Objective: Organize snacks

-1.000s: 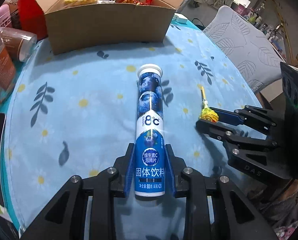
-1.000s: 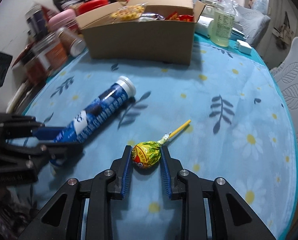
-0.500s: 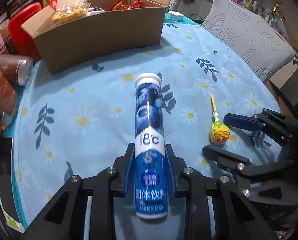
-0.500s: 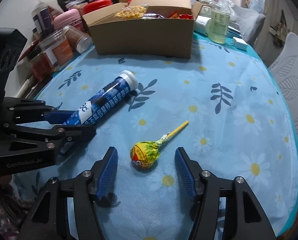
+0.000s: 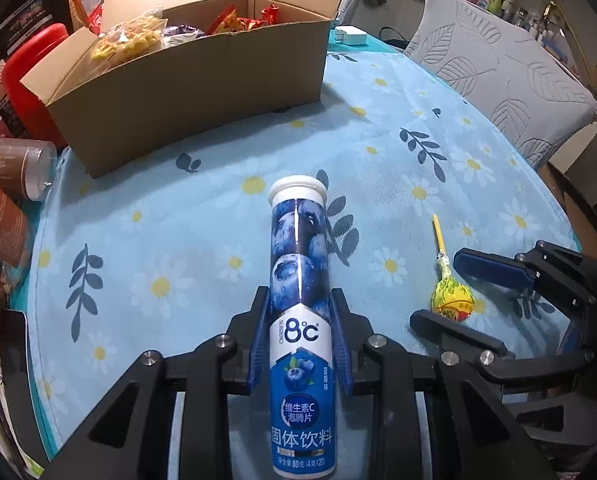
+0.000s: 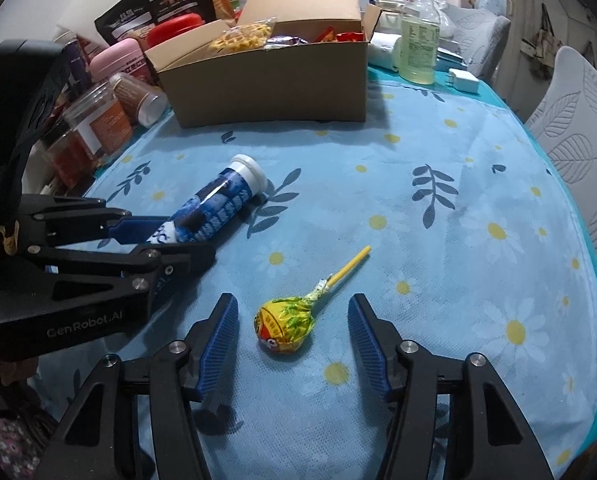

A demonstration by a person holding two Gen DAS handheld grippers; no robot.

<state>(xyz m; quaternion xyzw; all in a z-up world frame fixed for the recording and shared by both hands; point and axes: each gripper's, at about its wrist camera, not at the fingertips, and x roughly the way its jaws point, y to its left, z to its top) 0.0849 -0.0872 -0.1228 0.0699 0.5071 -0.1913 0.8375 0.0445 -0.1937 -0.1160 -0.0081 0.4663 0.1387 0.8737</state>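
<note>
A blue blueberry tablet tube (image 5: 300, 264) with a white cap is held near its lower half by my left gripper (image 5: 299, 294), which is shut on it; the cap end points toward the cardboard box (image 5: 202, 88). In the right wrist view the same tube (image 6: 218, 204) slants low over the cloth in the left gripper (image 6: 186, 238). A yellow-wrapped lollipop (image 6: 284, 326) lies on the blue daisy tablecloth (image 6: 458, 240) between the jaws of my right gripper (image 6: 292, 302). Those jaws are closing, and the pads stand clear of the wrapper on both sides.
The open cardboard box (image 6: 274, 84) at the back holds several snack packets. Jars and tubs (image 6: 94, 120) crowd the left edge. A bottle of pale liquid (image 6: 418, 44) and a white charger (image 6: 464, 80) sit back right. A grey chair (image 5: 506, 80) stands past the table's right edge.
My right gripper has let go of the lollipop, which now lies loose between the spread jaws. The left gripper, still shut on the tube, has shifted a little across the table.
</note>
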